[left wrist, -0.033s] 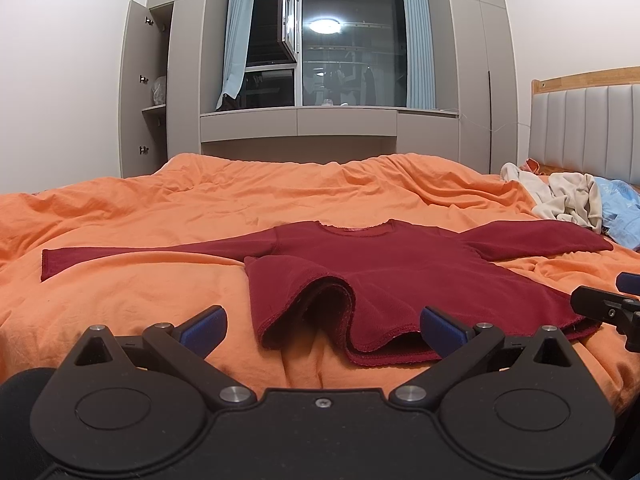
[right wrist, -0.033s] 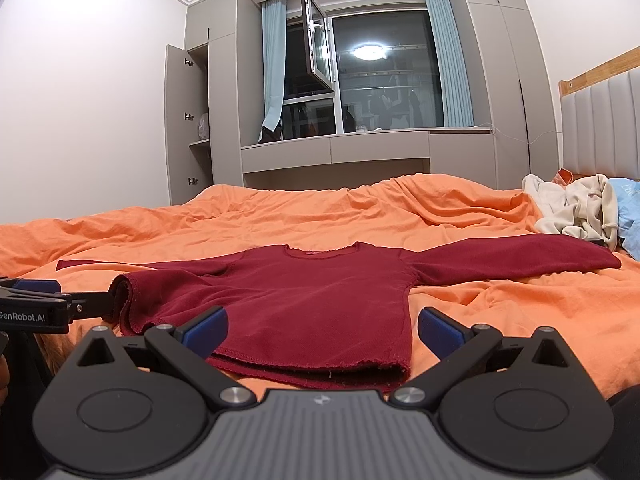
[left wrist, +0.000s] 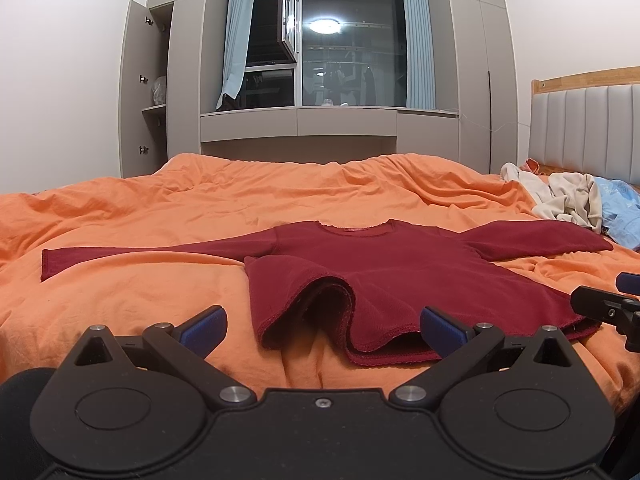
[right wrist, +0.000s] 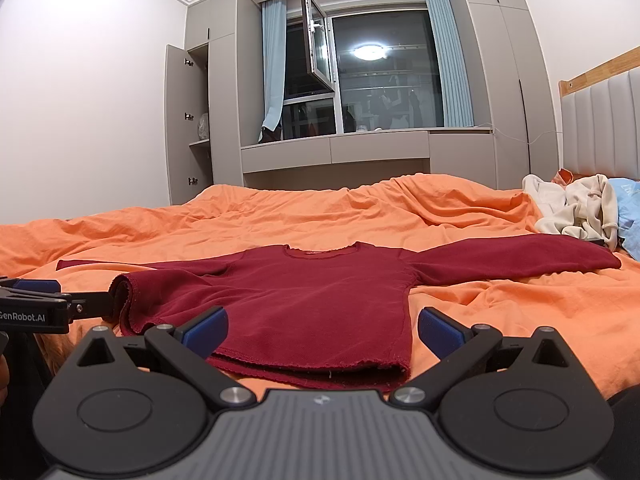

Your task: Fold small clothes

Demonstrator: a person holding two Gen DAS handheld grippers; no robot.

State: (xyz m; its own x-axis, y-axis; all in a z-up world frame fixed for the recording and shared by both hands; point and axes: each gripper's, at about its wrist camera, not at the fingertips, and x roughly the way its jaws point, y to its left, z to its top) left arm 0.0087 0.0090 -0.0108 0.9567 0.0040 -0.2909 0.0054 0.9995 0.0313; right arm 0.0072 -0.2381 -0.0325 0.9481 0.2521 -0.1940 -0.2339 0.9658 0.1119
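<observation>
Dark red knit fabric makes up the small long-sleeved shirt (left wrist: 400, 272) that lies face up on the orange duvet (left wrist: 160, 216), neckline toward the window (left wrist: 352, 48) and hem toward the cameras, both sleeves stretched out sideways. Near its bottom left corner the shirt is rumpled: in the left wrist view the hem rises into an arched fold with a dark hollow under it, while the rest of the body lies fairly flat. The left gripper (left wrist: 322, 326) sits low just short of that raised hem, its jaws spread wide with blue pads (left wrist: 204, 326) on either side and nothing between them. The right gripper (right wrist: 322, 328) is just in front of the hem's right half, jaws likewise spread wide and empty; its left pad overlaps the hem edge in the picture, though whether it touches the cloth cannot be told. In the right wrist view the left gripper shows at the left edge, its tips next to the bunched corner of the shirt (right wrist: 304, 292). At the far right of the duvet (right wrist: 320, 216), near the padded headboard (right wrist: 600, 128), a heap of cream clothes (right wrist: 576, 208) rests beside a light blue garment (right wrist: 630, 220), just past the end of the right sleeve.
</observation>
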